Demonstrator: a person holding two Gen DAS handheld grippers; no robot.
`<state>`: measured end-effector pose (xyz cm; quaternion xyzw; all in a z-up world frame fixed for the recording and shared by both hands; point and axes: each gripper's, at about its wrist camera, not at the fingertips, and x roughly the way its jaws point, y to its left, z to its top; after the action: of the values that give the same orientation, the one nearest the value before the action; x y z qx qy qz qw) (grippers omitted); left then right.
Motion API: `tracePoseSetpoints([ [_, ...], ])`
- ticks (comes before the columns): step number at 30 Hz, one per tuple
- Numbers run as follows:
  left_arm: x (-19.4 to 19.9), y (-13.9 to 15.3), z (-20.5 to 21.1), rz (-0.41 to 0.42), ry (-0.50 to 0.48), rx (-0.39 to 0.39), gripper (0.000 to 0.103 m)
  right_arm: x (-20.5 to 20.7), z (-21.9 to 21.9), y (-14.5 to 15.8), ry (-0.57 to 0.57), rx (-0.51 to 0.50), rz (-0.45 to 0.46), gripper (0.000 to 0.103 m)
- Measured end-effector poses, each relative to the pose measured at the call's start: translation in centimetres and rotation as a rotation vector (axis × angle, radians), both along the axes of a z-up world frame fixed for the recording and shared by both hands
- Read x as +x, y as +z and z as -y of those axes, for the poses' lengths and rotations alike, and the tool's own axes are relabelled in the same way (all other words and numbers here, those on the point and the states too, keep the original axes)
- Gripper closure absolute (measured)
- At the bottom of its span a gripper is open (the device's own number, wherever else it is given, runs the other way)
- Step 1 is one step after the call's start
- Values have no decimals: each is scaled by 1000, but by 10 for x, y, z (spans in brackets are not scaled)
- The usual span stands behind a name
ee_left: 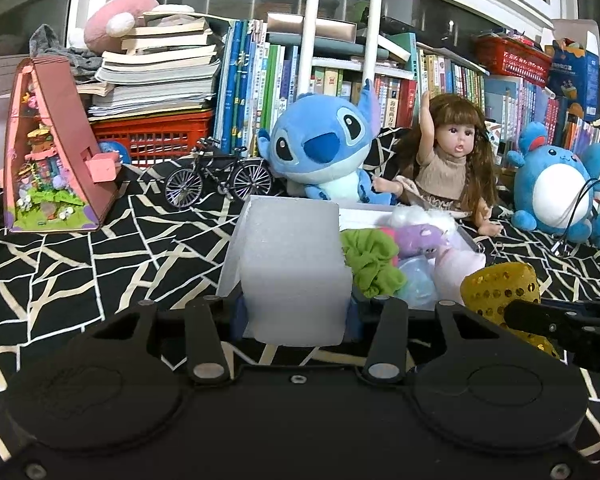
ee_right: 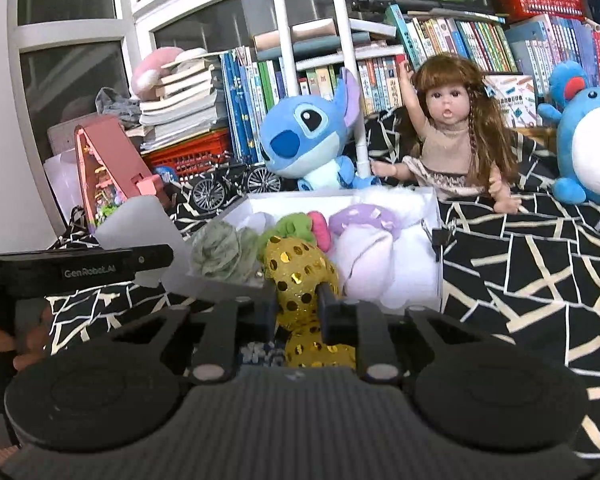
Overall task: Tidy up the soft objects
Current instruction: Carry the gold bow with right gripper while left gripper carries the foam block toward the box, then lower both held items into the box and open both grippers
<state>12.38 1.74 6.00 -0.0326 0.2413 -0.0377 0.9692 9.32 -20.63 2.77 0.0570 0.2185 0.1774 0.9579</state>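
Note:
An open white box [ee_right: 434,208] on the black patterned cloth holds soft items: a green scrunchie [ee_left: 370,260], a purple plush [ee_left: 420,238], a grey-green scrunchie [ee_right: 220,254] and white fluffy pieces [ee_right: 384,260]. My left gripper [ee_left: 296,314] is shut on a white foam block [ee_left: 292,256], held at the box's near left corner. My right gripper [ee_right: 298,308] is shut on a yellow sequinned soft piece [ee_right: 296,272] at the box's near edge. In the left wrist view, that piece [ee_left: 496,288] shows at the right with a black finger [ee_left: 540,318] on it.
Behind the box sit a blue plush [ee_left: 320,148], a doll [ee_left: 448,156], a round blue-and-white plush [ee_left: 552,192], a model bicycle [ee_left: 220,180] and a pink triangular miniature house [ee_left: 52,148]. Stacked books and red baskets line the back. A hand [ee_right: 4,340] holds the left gripper.

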Motion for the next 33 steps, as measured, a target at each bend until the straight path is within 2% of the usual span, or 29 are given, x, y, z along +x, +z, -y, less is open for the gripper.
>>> tracePoseSetpoints([
  [5, 11, 6, 2, 2, -12, -3, 59, 2, -2, 13, -5, -19, 43, 79],
  [10, 30, 17, 0, 3, -13, -29, 59, 23, 0, 31, -15, 3, 55, 78],
  [12, 40, 22, 0, 4, -25, -42, 59, 35, 0, 37, -15, 28, 42, 77],
  [18, 76, 31, 5, 0, -84, -93, 59, 79, 5, 50, -12, 193, -34, 77],
  [24, 108, 22, 12, -29, -105, -149, 59, 117, 4, 38, -34, 297, -116, 77],
  [33, 124, -4, 28, -75, -91, -80, 59, 141, -4, 10, -74, 274, -161, 77],
])
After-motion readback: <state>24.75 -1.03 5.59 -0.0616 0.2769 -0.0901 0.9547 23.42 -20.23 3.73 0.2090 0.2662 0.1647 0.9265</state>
